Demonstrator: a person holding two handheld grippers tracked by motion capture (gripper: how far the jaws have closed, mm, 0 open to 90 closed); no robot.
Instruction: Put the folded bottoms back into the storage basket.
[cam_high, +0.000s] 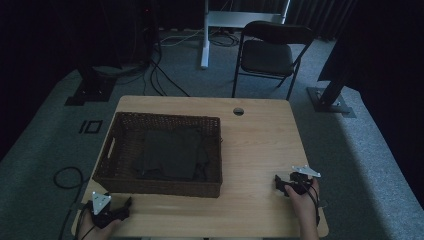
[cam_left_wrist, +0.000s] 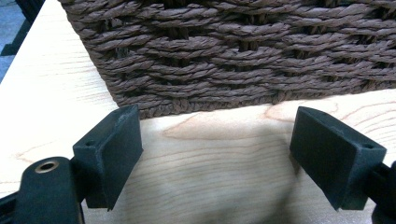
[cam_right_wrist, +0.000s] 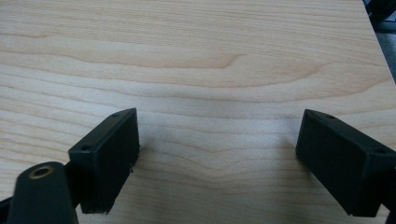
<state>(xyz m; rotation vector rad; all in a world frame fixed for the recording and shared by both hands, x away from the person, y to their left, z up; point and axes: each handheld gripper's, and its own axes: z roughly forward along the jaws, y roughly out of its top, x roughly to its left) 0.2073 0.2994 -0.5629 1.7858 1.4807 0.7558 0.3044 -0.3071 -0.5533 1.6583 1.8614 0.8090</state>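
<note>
The dark folded cloth (cam_high: 167, 155) lies inside the brown woven wicker basket (cam_high: 114, 145), and with both the left gripper (cam_left_wrist: 215, 154) and right gripper (cam_right_wrist: 217, 158) spread wide and empty on the light wooden table (cam_high: 260, 145), a low reach by the left one could snag the basket wall and shove it.

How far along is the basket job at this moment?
Done: a dark folded cloth already lies inside the wicker basket. In hand: nothing; the left gripper faces the basket's near wall with open, empty jaws, and the right gripper rests open over bare table. Left: no loose items show on the table.
</note>
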